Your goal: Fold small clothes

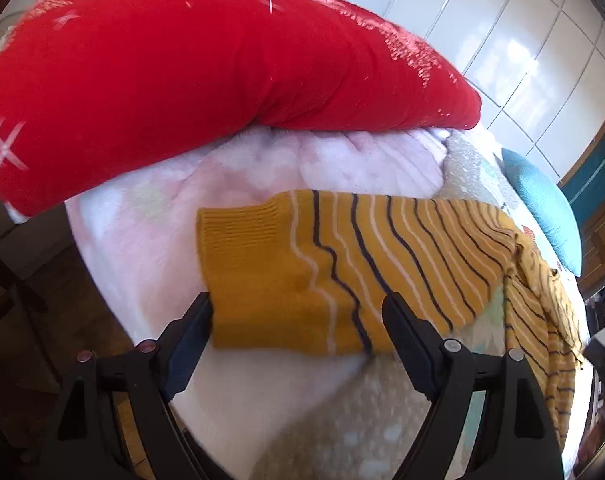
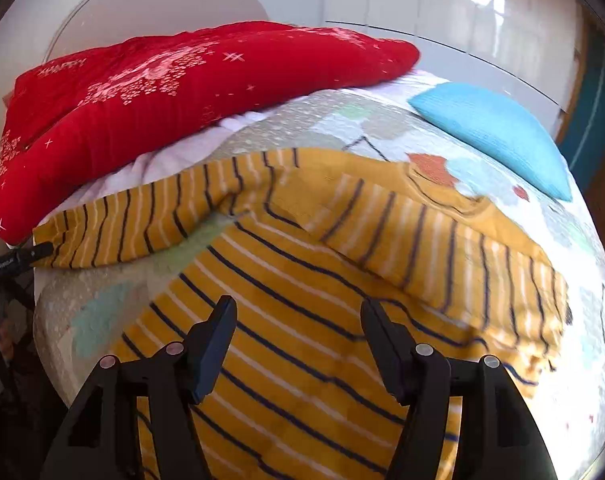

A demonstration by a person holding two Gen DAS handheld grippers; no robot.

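- Over on the bed (image 2: pixel 574 240), a mustard-yellow striped sweater (image 2: pixel 302 340) lies spread across a patterned quilt (image 2: pixel 342 120), thin dark and white stripes running over it.
- One sleeve (image 2: pixel 134 220) stretches out flat toward the left in the right wrist view; the other sleeve (image 2: pixel 442 232) lies folded across the body of the garment.
- From the left wrist camera, the stretched sleeve's plain ribbed cuff (image 1: pixel 242 240) lies on a pale pinkish-white blanket (image 1: pixel 142 240).
- The left hand-held gripper (image 1: pixel 296 304) is released, jaws spread wide, straddling the cuff end of that sleeve; the left finger (image 1: pixel 190 332) sits right at the sleeve's edge, but the pads are not pressing on the cloth.
- The right hand-held gripper (image 2: pixel 298 312) is released as well, jaws apart above the sweater's striped body, nothing pinched between them.
- The right gripper's fingers (image 2: pixel 218 344) point down toward the fabric; whether the tips touch it cannot be told.
- Behind the sweater, a big red cushion (image 2: pixel 182 100) with white snowflake-style print lies on the blanket at the head of the bed.
- A light blue pillow (image 2: pixel 494 132) rests on the quilt to the right, well apart from the sweater.
- White glossy wardrobe doors (image 1: pixel 522 40) fill the background.
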